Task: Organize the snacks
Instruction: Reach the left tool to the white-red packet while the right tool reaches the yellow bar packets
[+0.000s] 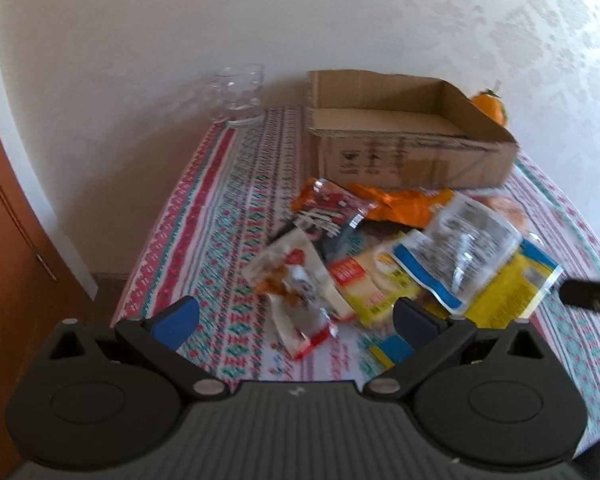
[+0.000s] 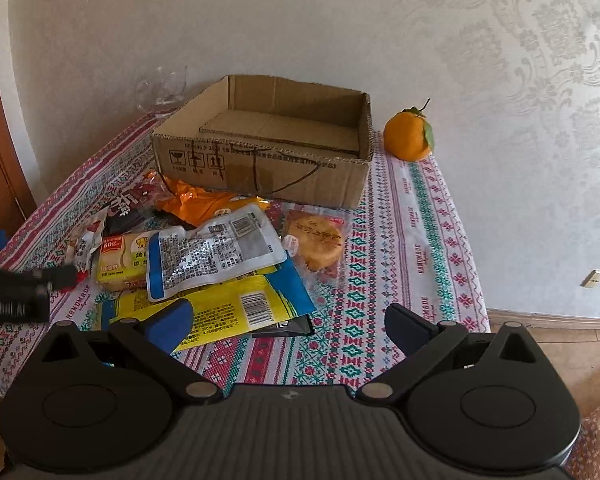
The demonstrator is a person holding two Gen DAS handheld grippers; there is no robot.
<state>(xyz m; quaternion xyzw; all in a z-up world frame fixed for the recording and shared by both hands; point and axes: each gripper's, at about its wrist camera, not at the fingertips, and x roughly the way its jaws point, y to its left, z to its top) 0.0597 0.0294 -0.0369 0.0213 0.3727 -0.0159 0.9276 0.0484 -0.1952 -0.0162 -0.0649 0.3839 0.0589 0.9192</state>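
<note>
A heap of snack packets lies on the patterned tablecloth [image 2: 416, 240] in front of an empty cardboard box [image 2: 276, 128] [image 1: 400, 120]. The heap holds a silver and blue pouch [image 2: 216, 252] [image 1: 460, 248], a yellow packet [image 2: 228, 312], an orange bag [image 2: 204, 202], a round pastry in clear wrap [image 2: 316, 240], a red and black packet [image 1: 332, 208] and a white packet [image 1: 300, 288]. My left gripper [image 1: 296, 320] is open, low over the white packet. My right gripper [image 2: 290, 322] is open above the yellow packet's near edge. Neither holds anything.
A clear glass bowl [image 1: 240, 92] stands at the back left by the wall. An orange fruit with a leaf [image 2: 408, 134] sits right of the box. The table's right edge drops to a wooden floor [image 2: 560, 344]. A brown door [image 1: 4, 240] is at left.
</note>
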